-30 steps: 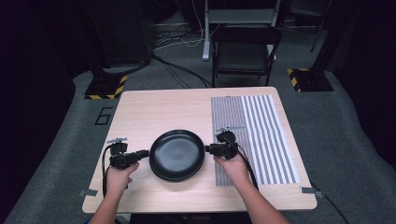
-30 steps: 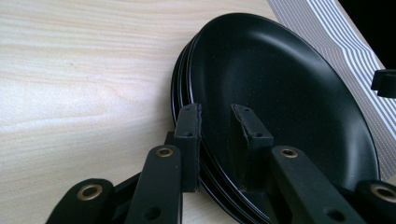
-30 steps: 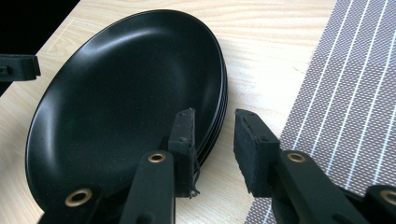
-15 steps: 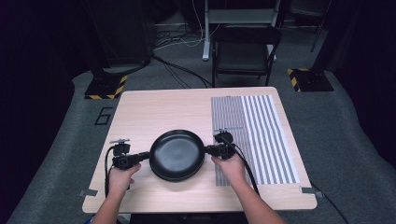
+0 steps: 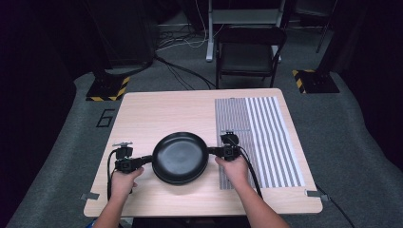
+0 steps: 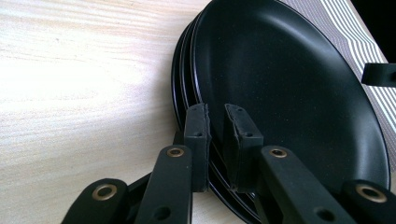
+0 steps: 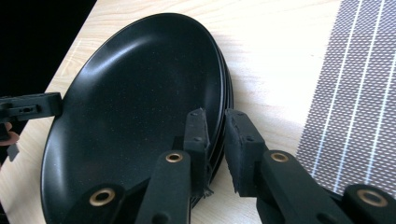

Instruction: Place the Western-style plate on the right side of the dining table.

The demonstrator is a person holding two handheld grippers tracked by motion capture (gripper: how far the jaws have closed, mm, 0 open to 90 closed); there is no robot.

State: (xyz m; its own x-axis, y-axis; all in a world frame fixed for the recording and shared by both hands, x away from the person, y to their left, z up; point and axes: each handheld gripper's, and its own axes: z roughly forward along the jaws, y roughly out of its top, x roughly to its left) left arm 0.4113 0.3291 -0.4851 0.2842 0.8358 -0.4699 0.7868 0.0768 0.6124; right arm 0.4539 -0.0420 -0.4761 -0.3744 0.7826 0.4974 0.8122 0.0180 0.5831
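While the stack of round, glossy black plates [image 5: 180,157] is resting on the light wooden bench [image 5: 157,111] just beside the grey striped mat [image 5: 266,133], the left hand-held gripper [image 5: 145,160] and right hand-held gripper [image 5: 212,151] are each pinching the top plate's rim from opposite sides, jaws narrowed around it. Judging by their look, the plates are stiff, smooth, breakable and likely heavy, so thin opposite edges are seeming the best hold.

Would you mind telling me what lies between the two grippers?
In the high view, a stack of black plates lies between the left gripper and the right gripper.
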